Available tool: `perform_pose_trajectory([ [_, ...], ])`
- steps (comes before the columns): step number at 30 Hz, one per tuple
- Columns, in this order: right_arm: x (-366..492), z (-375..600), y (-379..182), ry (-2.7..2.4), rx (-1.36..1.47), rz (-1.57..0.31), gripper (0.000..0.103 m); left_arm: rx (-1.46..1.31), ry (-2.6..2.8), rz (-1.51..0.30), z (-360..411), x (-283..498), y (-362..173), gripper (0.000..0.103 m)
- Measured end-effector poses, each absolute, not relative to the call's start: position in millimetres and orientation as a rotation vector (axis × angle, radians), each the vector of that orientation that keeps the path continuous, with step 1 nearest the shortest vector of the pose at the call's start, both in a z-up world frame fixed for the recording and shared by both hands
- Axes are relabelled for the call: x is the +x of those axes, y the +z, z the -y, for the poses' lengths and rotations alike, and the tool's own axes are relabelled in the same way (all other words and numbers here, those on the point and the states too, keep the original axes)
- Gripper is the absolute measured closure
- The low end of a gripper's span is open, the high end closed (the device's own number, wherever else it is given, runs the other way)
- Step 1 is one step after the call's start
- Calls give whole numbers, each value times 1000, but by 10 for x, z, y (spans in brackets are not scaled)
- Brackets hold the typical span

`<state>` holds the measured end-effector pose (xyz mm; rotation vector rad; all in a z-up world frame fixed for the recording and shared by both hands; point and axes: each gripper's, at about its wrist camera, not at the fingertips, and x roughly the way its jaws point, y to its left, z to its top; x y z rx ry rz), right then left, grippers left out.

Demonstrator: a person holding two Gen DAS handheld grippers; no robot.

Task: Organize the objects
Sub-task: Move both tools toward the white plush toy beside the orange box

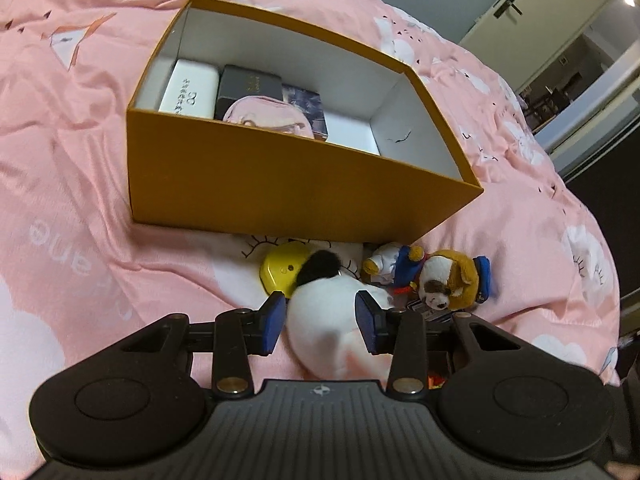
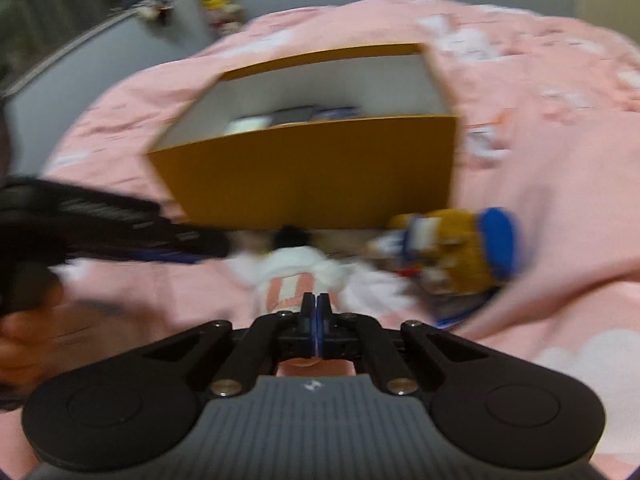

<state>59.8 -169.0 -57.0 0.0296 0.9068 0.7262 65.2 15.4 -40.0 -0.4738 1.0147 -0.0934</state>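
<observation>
On the pink bedcover, a white plush toy (image 1: 332, 340) with a black tuft lies in front of the orange box (image 1: 304, 184). My left gripper (image 1: 321, 320) is closed on its body, a blue pad against each side. To its right lies a brown dog plush (image 1: 444, 280) in a blue cap; a yellow disc (image 1: 280, 268) is behind it. The right wrist view is blurred: my right gripper (image 2: 316, 310) is shut, pads together, just in front of the white plush toy (image 2: 296, 280). The left gripper (image 2: 120, 220) comes in from the left.
The orange box (image 2: 304, 176) is open-topped and holds a white case (image 1: 190, 88), a dark box (image 1: 248, 84) and a pink item (image 1: 268, 118). The pink bedcover (image 1: 80, 160) spreads all round. The bed's edge and an open door (image 1: 532, 28) lie at the right.
</observation>
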Motion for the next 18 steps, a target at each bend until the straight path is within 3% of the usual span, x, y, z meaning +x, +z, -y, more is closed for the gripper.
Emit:
perform_pose_trajectory([
  [7,406,1471,-533,872,35,-932,100,-492,-100,-1034,-215,645,-417,57],
  [18,651,1702,-679,605,113,-1004,96,-478,-83,-1135,-214,683,-610,57],
])
